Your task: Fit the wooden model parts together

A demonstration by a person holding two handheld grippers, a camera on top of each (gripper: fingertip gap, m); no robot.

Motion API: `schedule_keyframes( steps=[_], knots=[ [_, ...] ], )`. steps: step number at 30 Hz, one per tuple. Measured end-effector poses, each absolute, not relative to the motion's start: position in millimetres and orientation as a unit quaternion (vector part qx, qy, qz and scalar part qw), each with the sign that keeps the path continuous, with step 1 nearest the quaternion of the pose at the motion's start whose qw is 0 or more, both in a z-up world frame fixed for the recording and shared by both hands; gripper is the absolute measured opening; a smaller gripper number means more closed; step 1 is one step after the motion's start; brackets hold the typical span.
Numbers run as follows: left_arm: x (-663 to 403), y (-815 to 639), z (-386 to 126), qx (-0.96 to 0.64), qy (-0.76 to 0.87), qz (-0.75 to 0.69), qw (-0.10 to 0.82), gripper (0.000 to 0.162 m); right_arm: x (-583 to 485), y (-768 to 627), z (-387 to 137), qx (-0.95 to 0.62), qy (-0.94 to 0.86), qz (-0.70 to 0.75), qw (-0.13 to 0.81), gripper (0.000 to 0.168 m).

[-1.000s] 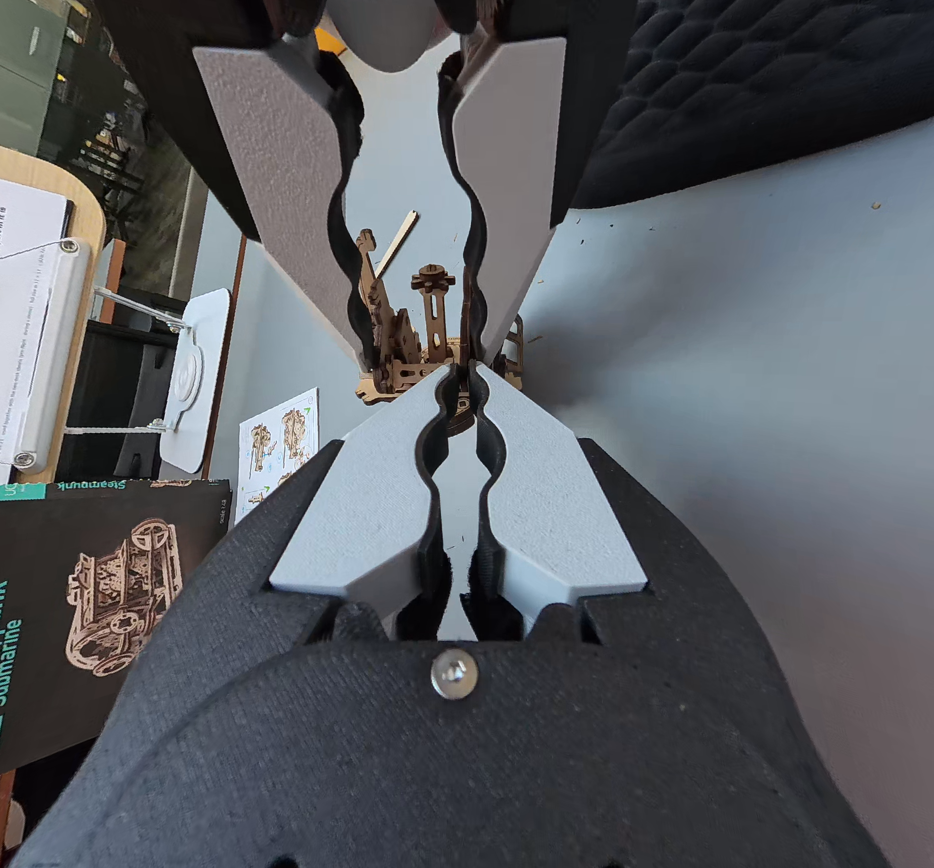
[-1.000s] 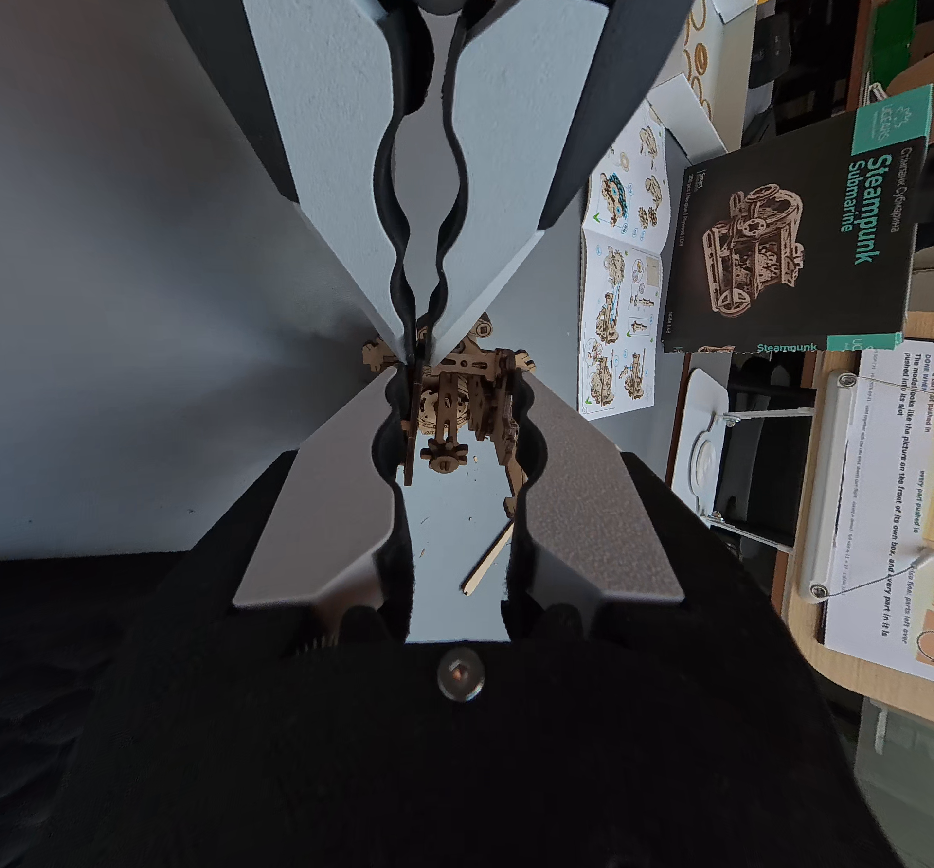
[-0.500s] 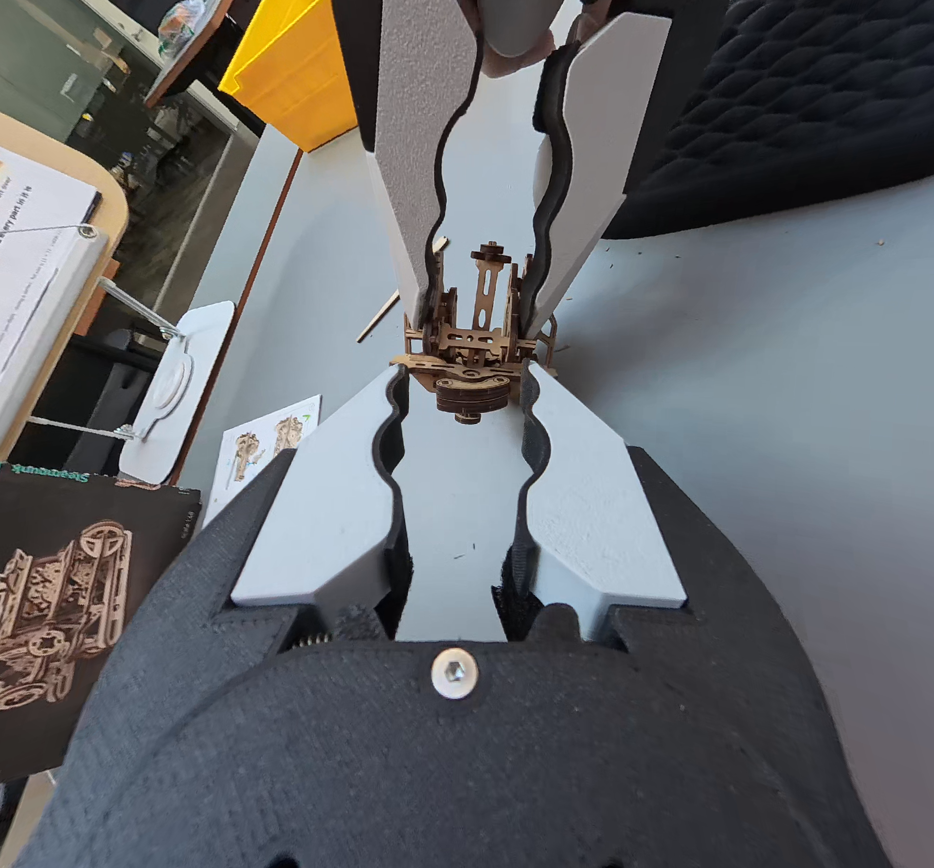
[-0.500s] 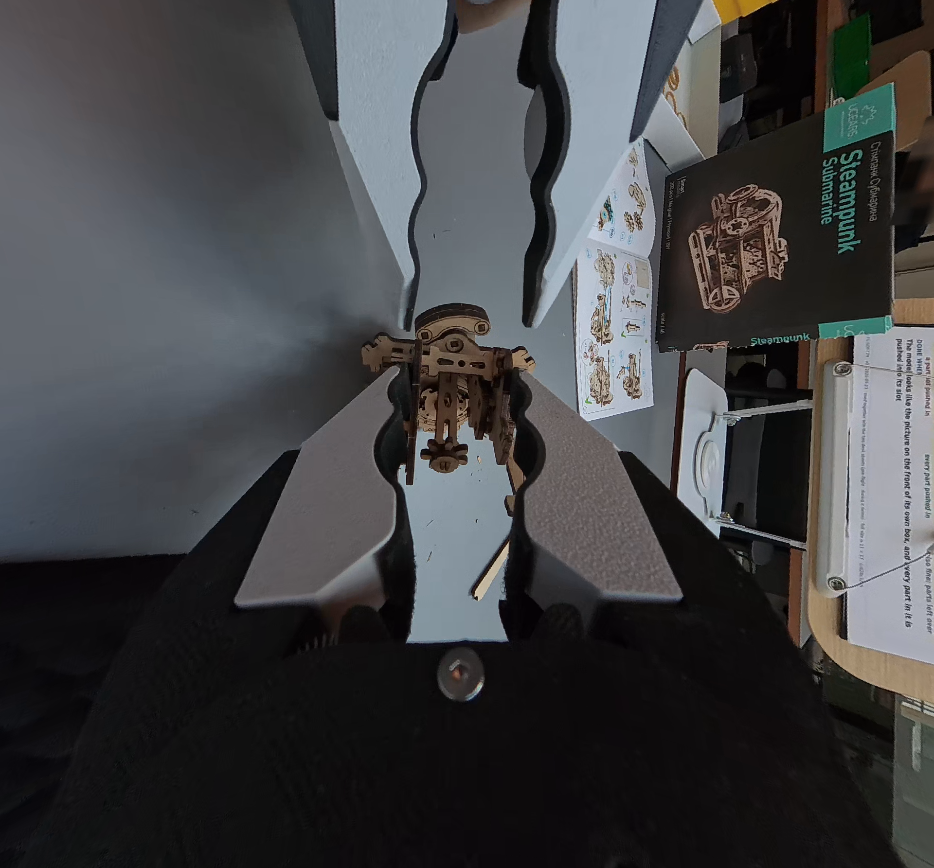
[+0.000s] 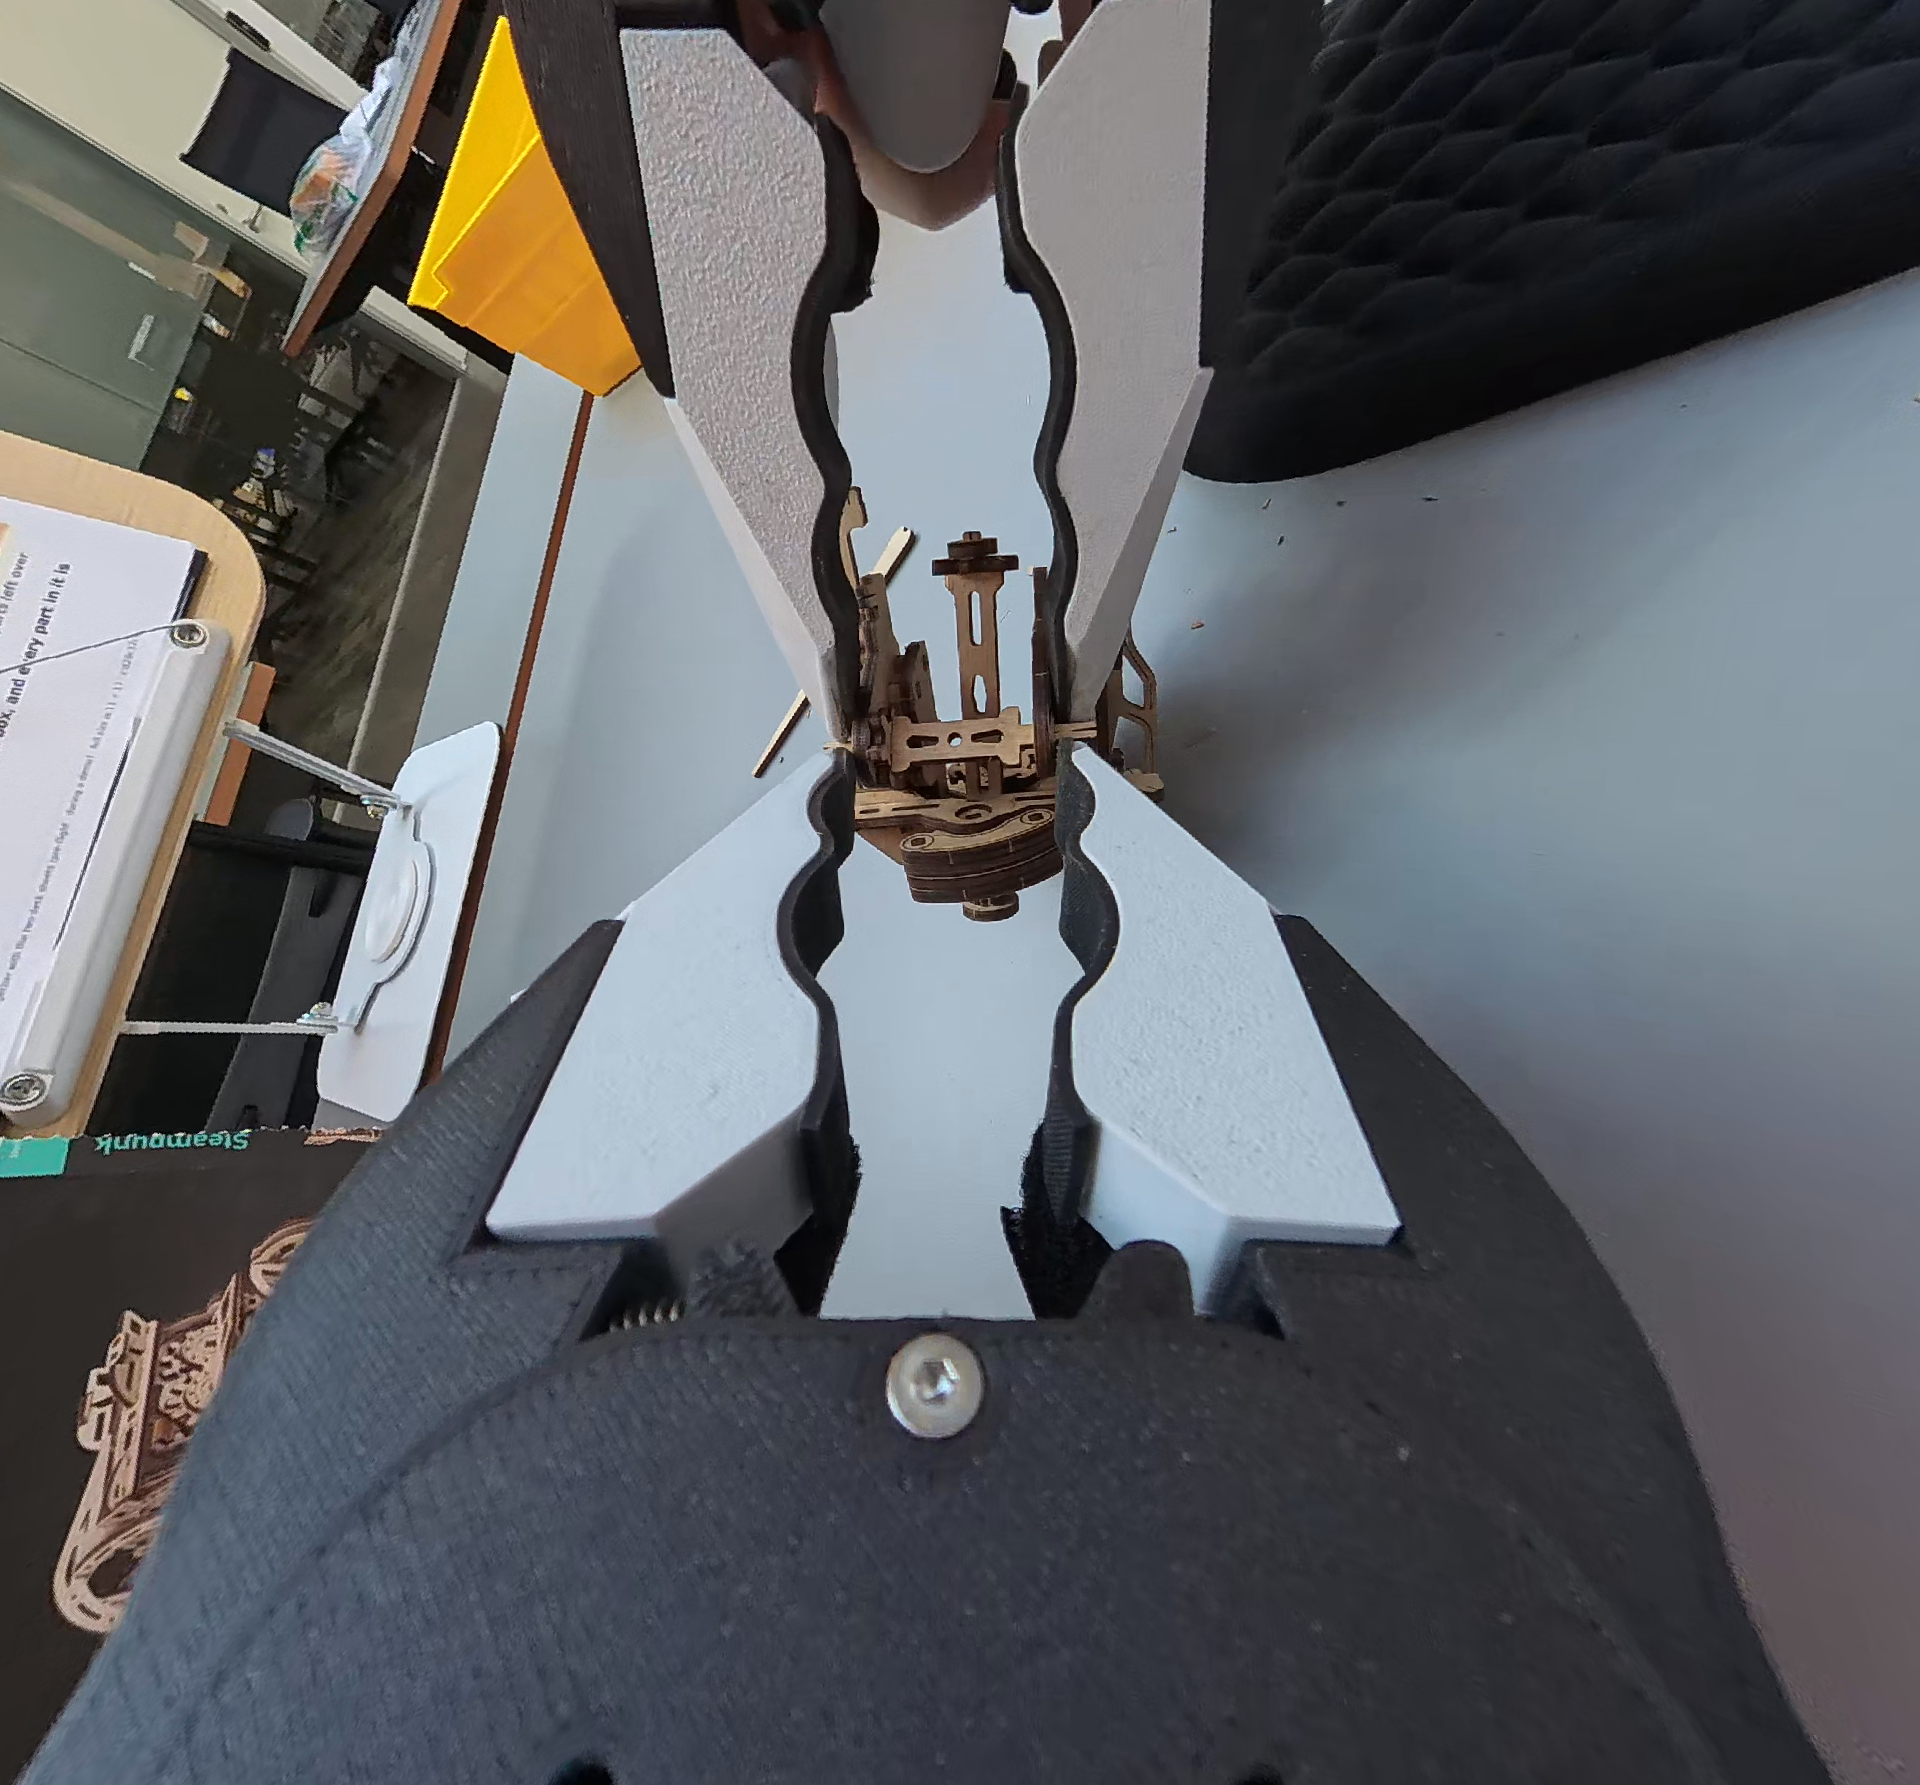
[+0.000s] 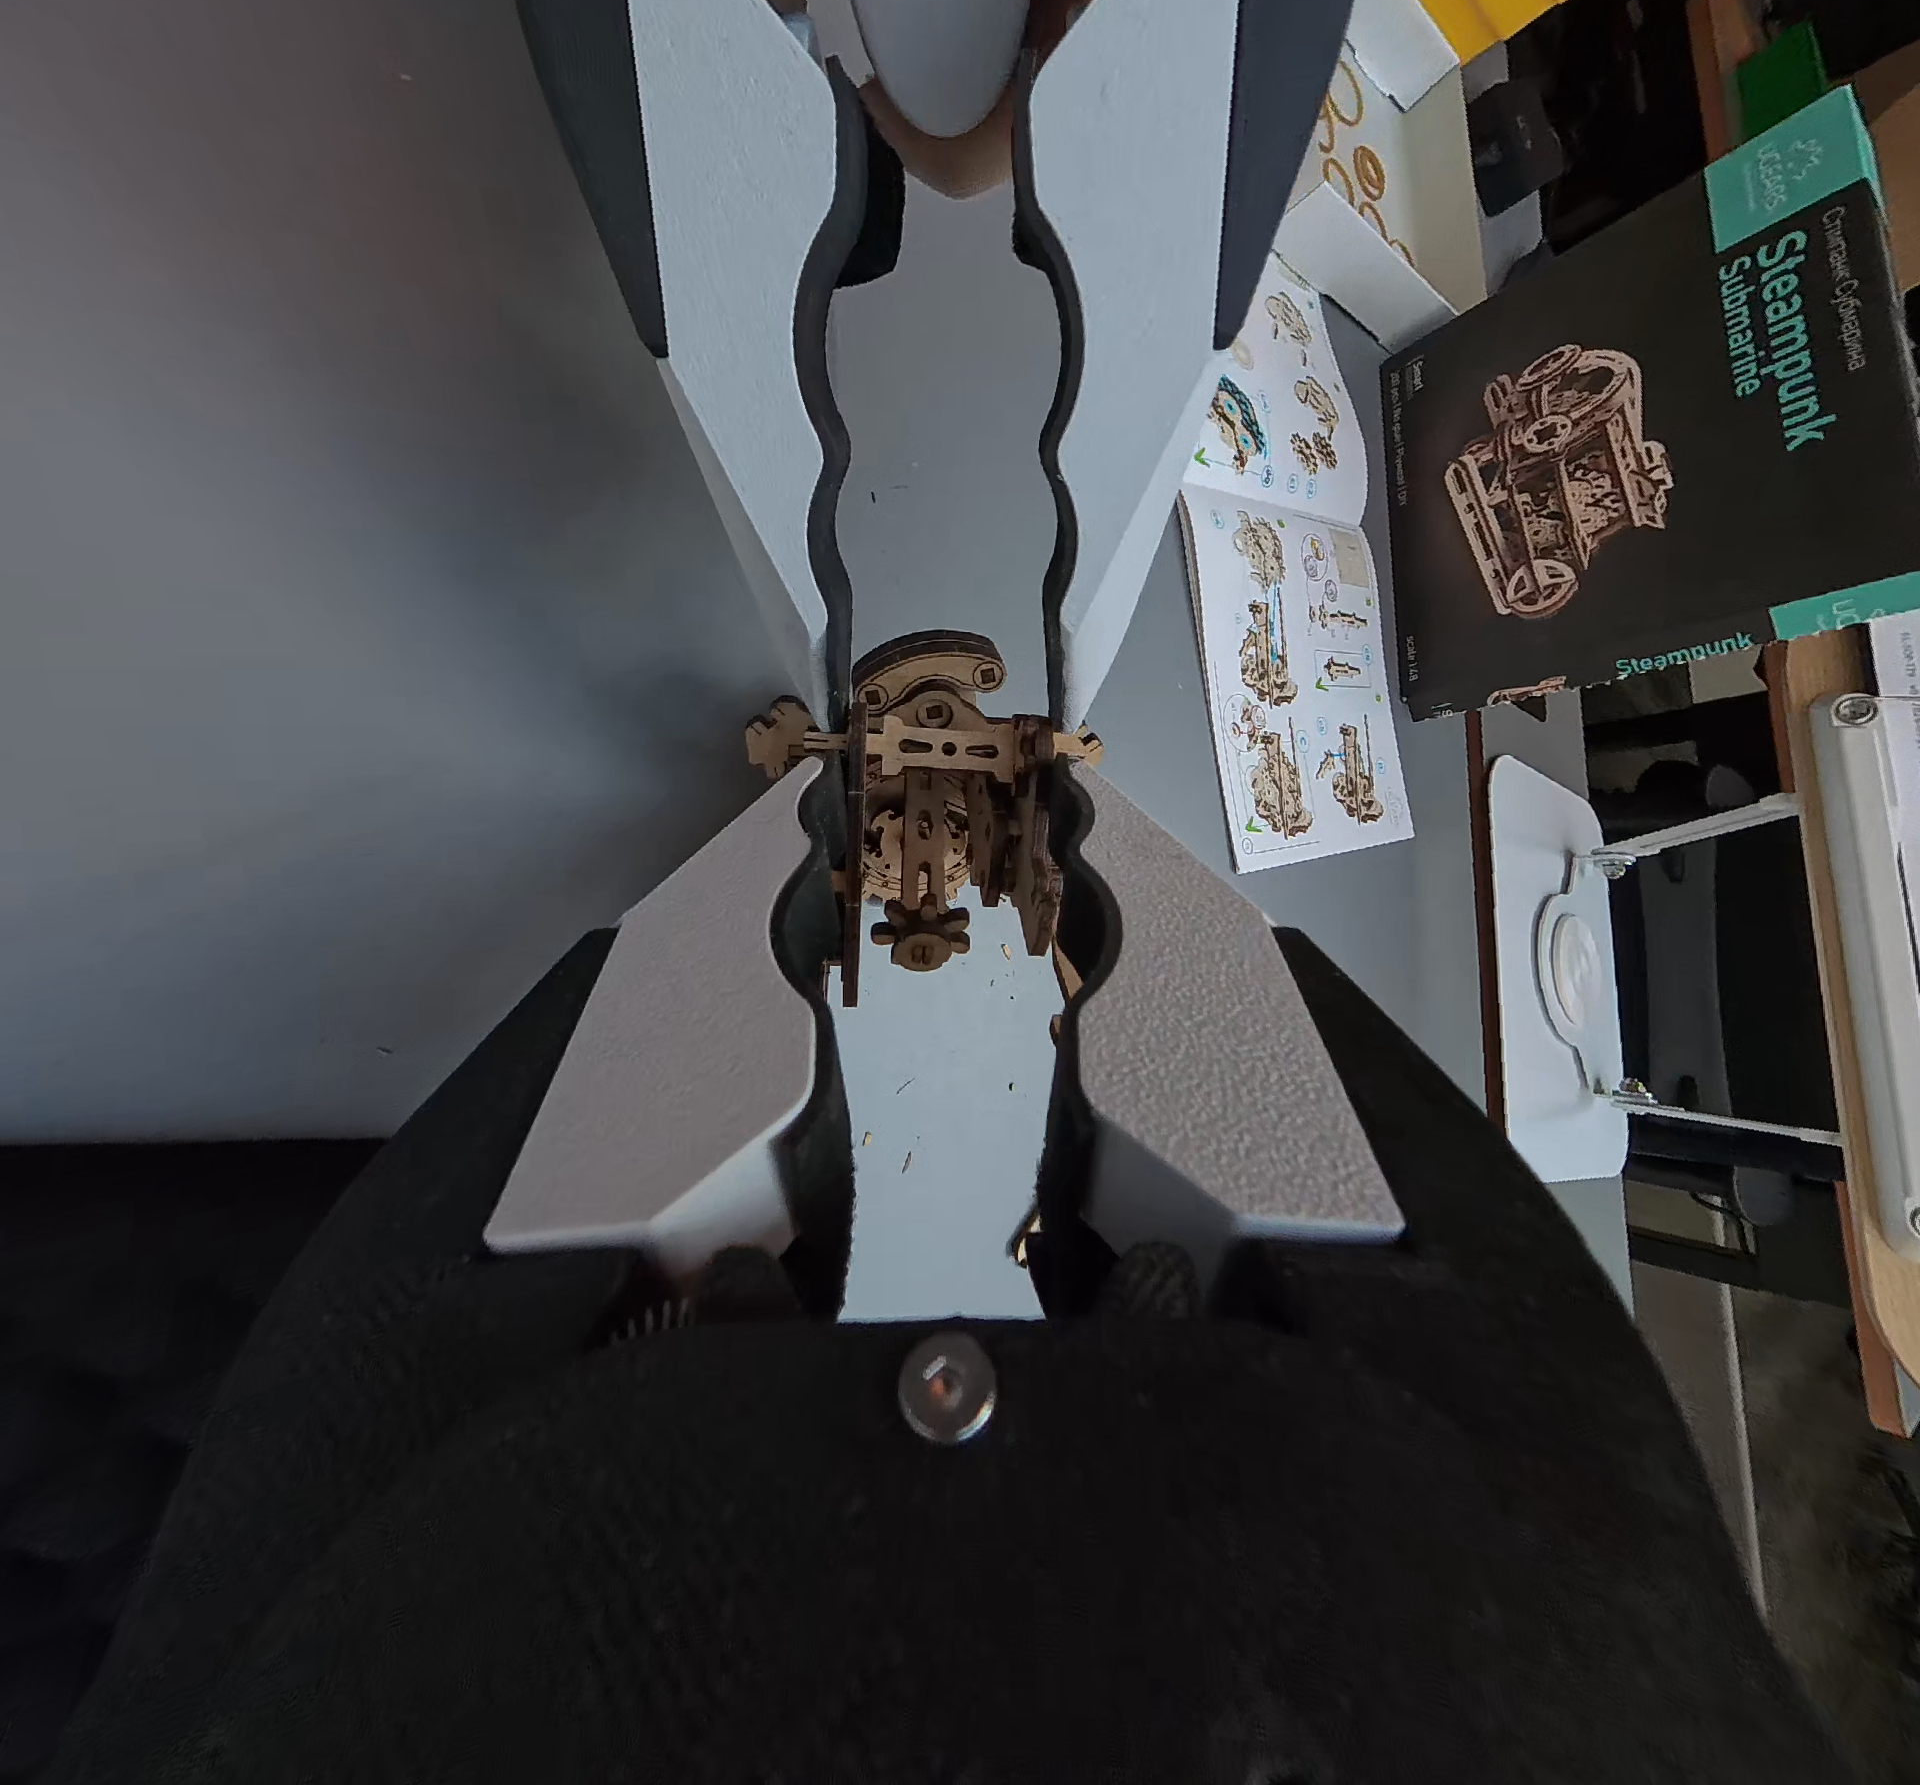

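Where the left wrist view looks ahead, the wooden model (image 5: 961, 779) sits at 12 o'clock, clamped between the left gripper (image 5: 951, 800) tips, with the right gripper (image 5: 951, 686) clamped on it from opposite. From the right wrist view, the model fills the 12 o'clock gap between both tongs' tips, above the grey table (image 6: 364, 540).

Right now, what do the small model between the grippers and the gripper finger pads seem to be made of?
The wooden model looks like thin laser-cut plywood, unpainted and matt: pale faces, dark burnt-looking edges, slotted tabs. The finger pads look like black rubber or foam, matt, with a wavy profile; which one, I cannot tell. They sit on white, grainy finger bodies, probably printed plastic.
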State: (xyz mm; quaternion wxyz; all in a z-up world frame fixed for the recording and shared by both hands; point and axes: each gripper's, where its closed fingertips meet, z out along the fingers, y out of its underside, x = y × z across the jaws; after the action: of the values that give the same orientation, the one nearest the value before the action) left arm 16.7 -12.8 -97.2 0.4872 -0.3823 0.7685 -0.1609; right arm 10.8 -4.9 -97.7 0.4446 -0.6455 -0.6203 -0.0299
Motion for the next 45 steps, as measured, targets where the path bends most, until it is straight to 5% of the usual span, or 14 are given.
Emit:
schedule_keyframes(
  steps=[12,15,45],
  knots=[
    [20,-6,-93,-0.382,0.762,-0.175,0.492,0.051,12,-3,-97,-0.64,-0.62,-0.01,0.455,0.037],
    [19,-11,-97,-0.379,0.776,-0.196,0.465,0.037,12,-4,-97,-0.637,-0.621,-0.009,0.457,0.037],
    [18,-10,-103,-0.385,0.774,-0.192,0.464,0.035,10,-1,-102,-0.632,-0.625,-0.036,0.457,0.035]
  ],
)
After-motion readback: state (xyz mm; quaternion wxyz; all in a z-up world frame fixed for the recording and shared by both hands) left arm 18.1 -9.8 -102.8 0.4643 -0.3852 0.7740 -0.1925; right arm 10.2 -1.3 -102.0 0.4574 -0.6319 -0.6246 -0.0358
